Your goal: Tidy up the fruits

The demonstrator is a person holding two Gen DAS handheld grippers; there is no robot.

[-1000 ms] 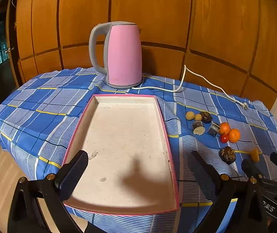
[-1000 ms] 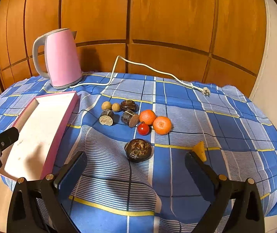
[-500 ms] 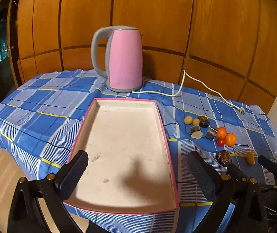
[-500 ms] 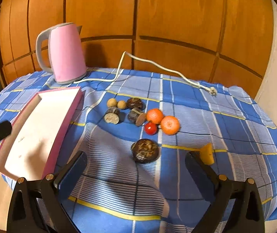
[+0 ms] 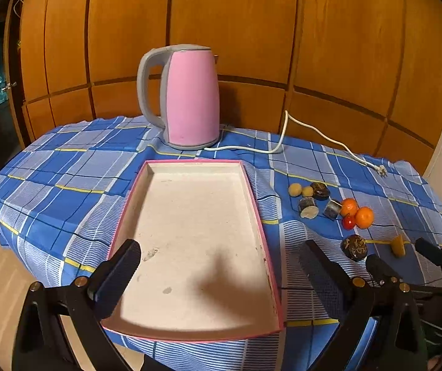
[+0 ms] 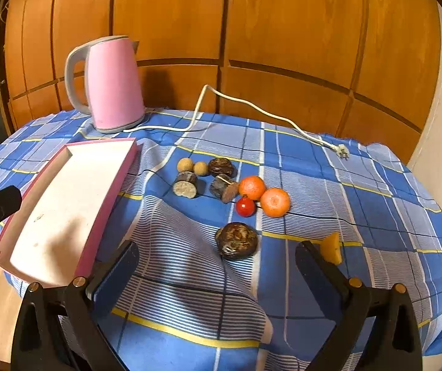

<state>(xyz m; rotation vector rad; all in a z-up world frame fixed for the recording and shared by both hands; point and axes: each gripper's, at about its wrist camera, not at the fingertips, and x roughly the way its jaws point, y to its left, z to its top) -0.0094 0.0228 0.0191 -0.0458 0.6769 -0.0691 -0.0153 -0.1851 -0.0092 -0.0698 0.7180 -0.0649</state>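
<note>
Pink-edged tray [image 5: 261, 216] bare; fruits [image 6: 264, 196] apparently apart from it.

— What fruit lies before my claws?

— Two oranges [image 6: 252, 187] [image 6: 275, 202] touching, a red cherry tomato [image 6: 245, 206] at their seven o'clock. Two tan balls [image 6: 185, 165] [image 6: 200, 168] and three dark pieces [image 6: 221, 167] [image 6: 185, 184] [image 6: 224, 188] at ten o'clock from them.

— Nearer me?

— A dark wrinkled fruit [image 6: 236, 240] at six o'clock, a yellow wedge [image 6: 331, 246] at four. The pink-rimmed tray [image 5: 261, 225] lies bare.
</note>
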